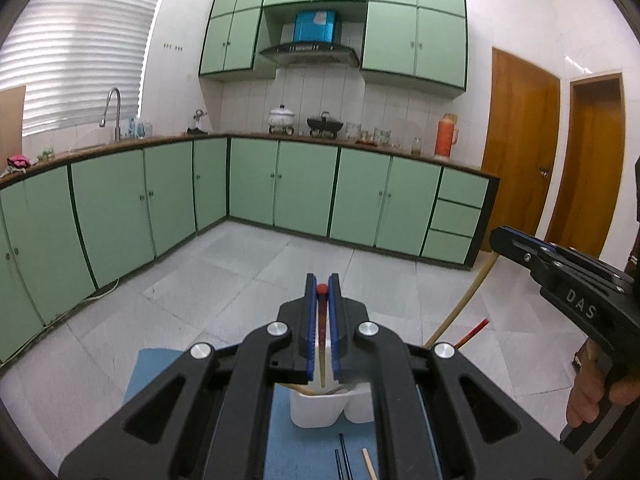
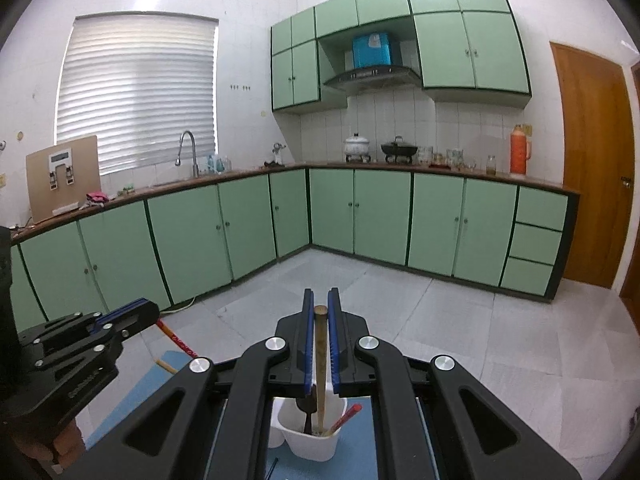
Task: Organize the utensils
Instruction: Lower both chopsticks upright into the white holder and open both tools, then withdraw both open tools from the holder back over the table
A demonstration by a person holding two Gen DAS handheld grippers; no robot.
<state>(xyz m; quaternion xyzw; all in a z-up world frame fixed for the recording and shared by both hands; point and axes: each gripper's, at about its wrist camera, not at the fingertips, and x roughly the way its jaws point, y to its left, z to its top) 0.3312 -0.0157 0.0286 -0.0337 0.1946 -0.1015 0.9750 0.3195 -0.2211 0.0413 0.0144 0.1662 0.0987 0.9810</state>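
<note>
Two grippers each pinch a stick above the white holder (image 2: 308,440) on the blue mat (image 1: 312,456). Left gripper (image 1: 322,296) clamps a red-tipped chopstick (image 1: 322,320), its lower end hidden in the holder. Right gripper (image 2: 320,312), marked "DAS", clamps a brown chopstick (image 2: 320,360). Writing on the red one is unreadable.
</note>
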